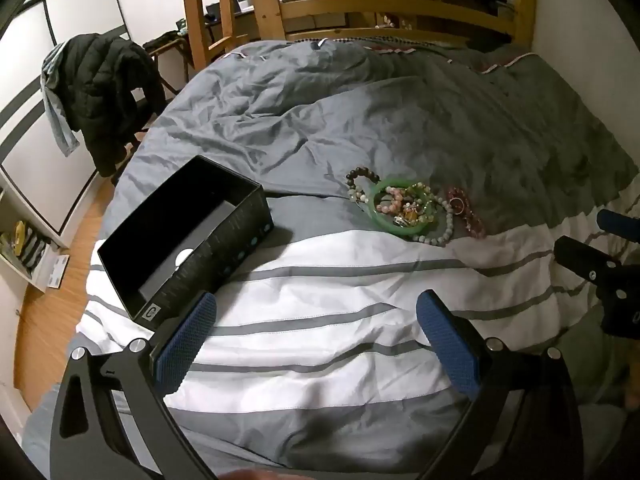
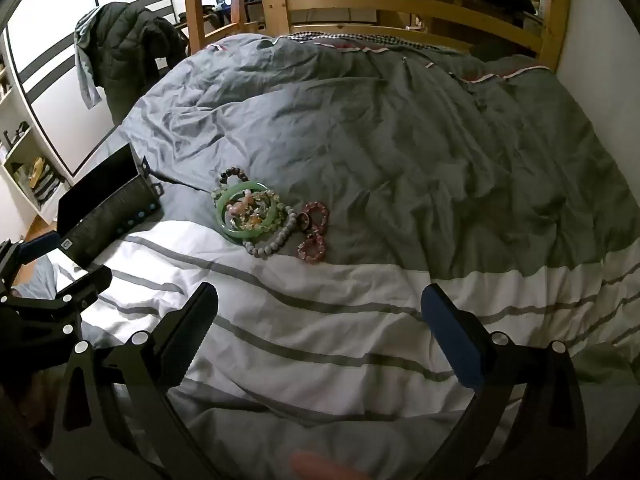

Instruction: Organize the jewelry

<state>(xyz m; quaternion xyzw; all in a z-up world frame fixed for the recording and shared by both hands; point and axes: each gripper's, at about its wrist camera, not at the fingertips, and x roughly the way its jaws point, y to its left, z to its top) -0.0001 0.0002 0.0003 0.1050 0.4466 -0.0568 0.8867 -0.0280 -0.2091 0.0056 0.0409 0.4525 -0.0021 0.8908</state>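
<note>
A pile of jewelry lies on the bed: a green bangle (image 1: 404, 216) (image 2: 244, 216) around mixed bead bracelets, a dark bead bracelet (image 1: 362, 174) (image 2: 232, 176) behind it, a grey bead bracelet (image 1: 440, 232) (image 2: 272, 242) and a red bead bracelet (image 1: 468, 214) (image 2: 314, 232) to its right. An open black box (image 1: 188, 236) (image 2: 108, 208) sits left of the pile. My left gripper (image 1: 316, 320) is open and empty, hovering near the box's near corner. My right gripper (image 2: 320, 312) is open and empty, short of the pile.
The bed has a grey and white striped duvet (image 1: 320, 320) (image 2: 360, 140). A wooden bed frame (image 1: 360, 4) stands at the far end. A chair with a dark jacket (image 1: 104, 92) (image 2: 128, 48) and white shelves (image 1: 28, 248) stand left of the bed.
</note>
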